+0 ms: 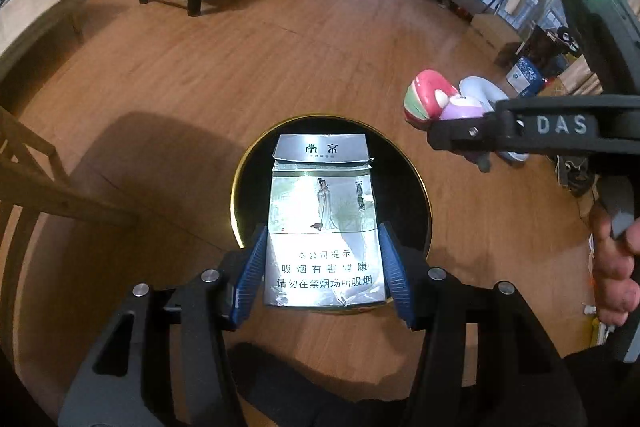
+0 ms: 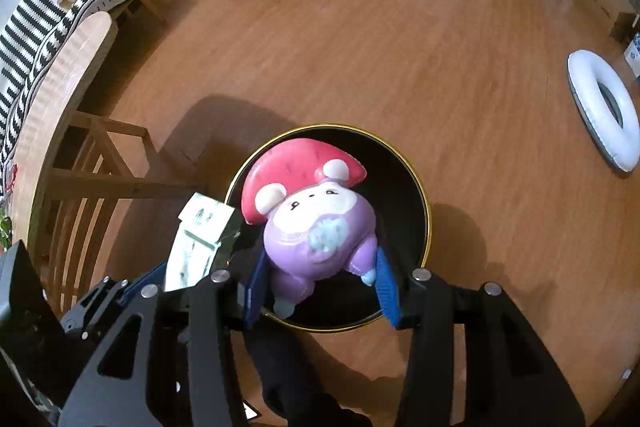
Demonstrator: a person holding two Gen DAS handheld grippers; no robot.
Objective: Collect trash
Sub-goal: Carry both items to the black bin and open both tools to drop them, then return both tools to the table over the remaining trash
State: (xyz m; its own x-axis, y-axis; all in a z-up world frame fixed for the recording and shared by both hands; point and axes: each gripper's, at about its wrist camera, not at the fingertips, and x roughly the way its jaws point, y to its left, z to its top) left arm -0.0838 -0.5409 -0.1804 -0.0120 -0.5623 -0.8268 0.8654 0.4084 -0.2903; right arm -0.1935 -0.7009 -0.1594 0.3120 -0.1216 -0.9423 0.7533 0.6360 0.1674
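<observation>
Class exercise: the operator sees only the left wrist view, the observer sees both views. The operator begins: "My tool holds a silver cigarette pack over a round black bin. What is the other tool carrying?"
Observer: The right tool grips a soft purple toy figure with a red mushroom-shaped cap; its face shows in the right wrist view.
Operator: Is it over the bin too?
Observer: Yes, it hangs above the opening of the gold-rimmed black bin.
Operator: Anything on the floor that I cannot see?
Observer: A white inflatable ring lies on the wooden floor, off to the bin's right in that view.
</observation>
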